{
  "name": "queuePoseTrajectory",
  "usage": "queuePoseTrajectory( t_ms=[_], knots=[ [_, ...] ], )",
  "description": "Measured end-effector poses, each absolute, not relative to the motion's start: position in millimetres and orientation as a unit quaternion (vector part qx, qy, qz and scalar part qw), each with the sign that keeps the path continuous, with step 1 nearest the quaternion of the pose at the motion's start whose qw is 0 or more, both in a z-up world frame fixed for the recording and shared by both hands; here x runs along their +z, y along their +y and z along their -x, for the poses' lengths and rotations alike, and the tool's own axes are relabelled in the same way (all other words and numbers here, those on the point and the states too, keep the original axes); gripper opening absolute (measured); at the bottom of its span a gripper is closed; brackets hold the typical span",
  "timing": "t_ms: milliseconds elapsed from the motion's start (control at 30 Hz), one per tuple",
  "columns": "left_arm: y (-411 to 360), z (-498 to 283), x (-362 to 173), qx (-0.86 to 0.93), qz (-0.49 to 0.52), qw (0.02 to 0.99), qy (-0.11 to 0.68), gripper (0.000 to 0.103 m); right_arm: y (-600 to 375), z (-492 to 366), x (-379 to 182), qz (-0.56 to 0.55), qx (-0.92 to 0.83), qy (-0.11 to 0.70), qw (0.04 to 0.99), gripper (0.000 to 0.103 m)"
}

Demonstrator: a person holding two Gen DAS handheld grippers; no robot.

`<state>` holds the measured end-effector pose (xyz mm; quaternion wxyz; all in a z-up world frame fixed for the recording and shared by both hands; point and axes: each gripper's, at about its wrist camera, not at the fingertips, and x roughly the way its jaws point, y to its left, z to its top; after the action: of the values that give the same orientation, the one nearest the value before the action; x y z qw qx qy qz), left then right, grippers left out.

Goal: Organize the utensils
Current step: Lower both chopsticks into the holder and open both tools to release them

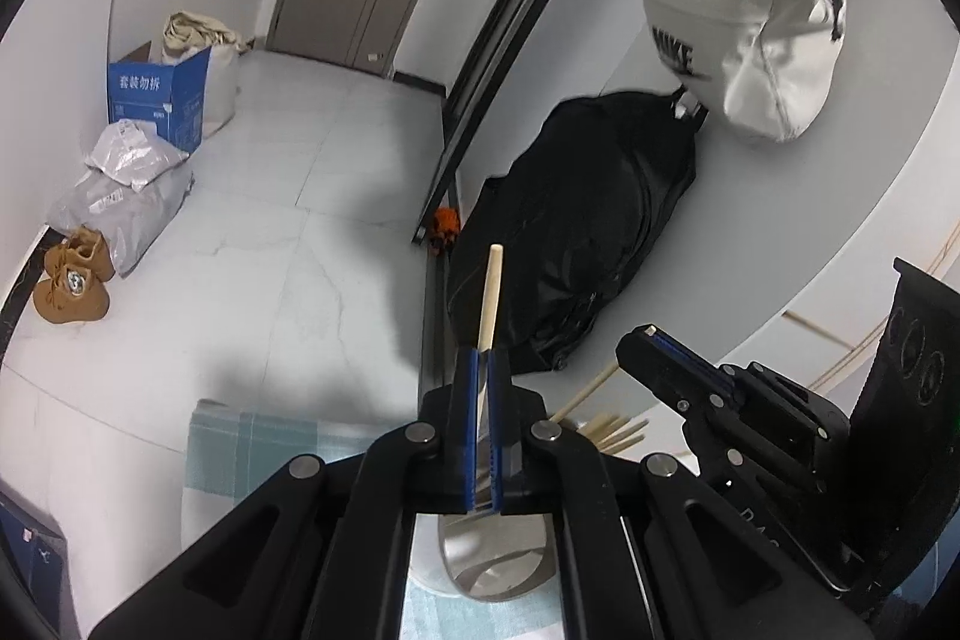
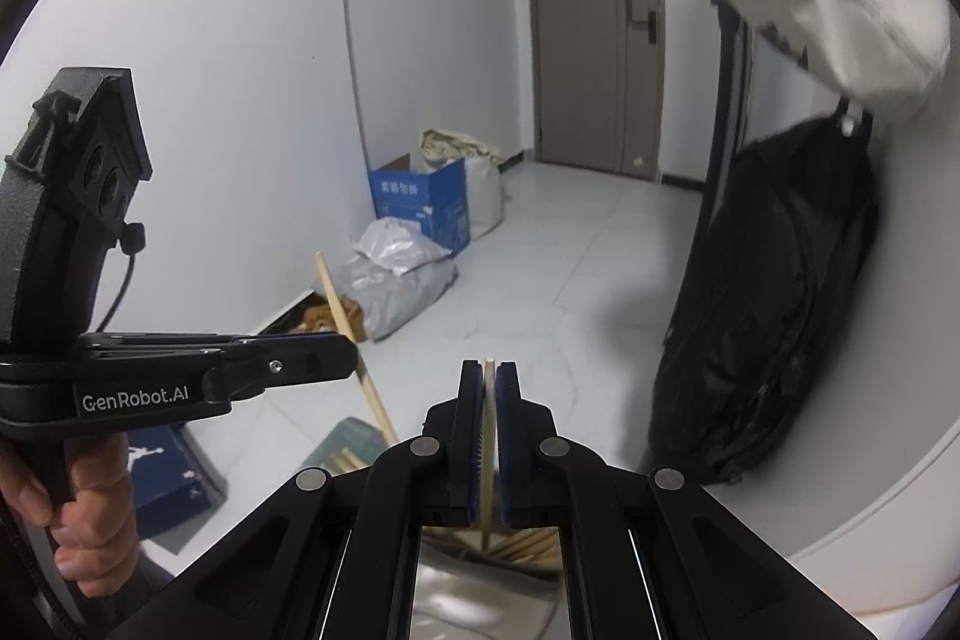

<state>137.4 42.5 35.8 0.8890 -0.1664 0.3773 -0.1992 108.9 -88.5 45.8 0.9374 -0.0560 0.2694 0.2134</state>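
Closest to each camera, a wooden stick is seen clamped between blue-padded fingers. The left gripper (image 1: 480, 358) is closed on a chopstick (image 1: 491, 292), which is pinched low on its shaft so that most of its length rises clear above the fingertips, tilted slightly right. The right gripper (image 2: 489, 376) is likewise closed on a second chopstick (image 2: 487, 460); here only the tip shows above the fingers, while the shaft runs down between the pads. Both sticks are probably held upright like this so that they can be dropped end-first into a container.

Just below the fingers, a shiny metal cup (image 1: 498, 562) is glimpsed on a pale checked cloth (image 1: 264, 454) covering the bench, and it is judged to be the holder being filled. Beside it, loose chopsticks (image 1: 612, 433) lie fanned out, not yet gathered. The left gripper's stick is held directly above the cup's mouth.

Farther off, a black bag (image 1: 576, 232) leans at the wall, a white bag (image 1: 750, 40) hangs above it, and a blue box (image 1: 159, 100) stands on the floor.
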Motion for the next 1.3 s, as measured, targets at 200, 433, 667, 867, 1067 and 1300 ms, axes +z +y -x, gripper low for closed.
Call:
queuePoseTrajectory(
  t_ms=[200,433,667,867,1067,1300],
  knots=[
    [39,-138,19,-0.203,0.169,0.884,0.387,0.0,-85,-105,49,0.087,0.22,0.25,0.939,0.003],
    [38,-131,5,-0.2,0.139,0.883,0.401,0.0,-87,-116,17,0.066,0.226,0.3,0.924,0.003],
    [45,-128,17,-0.213,0.15,0.881,0.394,0.0,-86,-111,11,0.072,0.236,0.311,0.918,0.004],
    [46,-123,24,-0.196,0.143,0.886,0.396,0.0,-99,-103,18,0.038,0.237,0.308,0.921,0.007],
    [46,-111,28,-0.179,0.131,0.888,0.402,0.002,-114,-89,27,0.006,0.226,0.297,0.928,0.035],
    [44,-84,46,-0.161,0.119,0.907,0.371,0.042,-129,-56,45,-0.023,0.215,0.26,0.941,0.051]
  ],
)
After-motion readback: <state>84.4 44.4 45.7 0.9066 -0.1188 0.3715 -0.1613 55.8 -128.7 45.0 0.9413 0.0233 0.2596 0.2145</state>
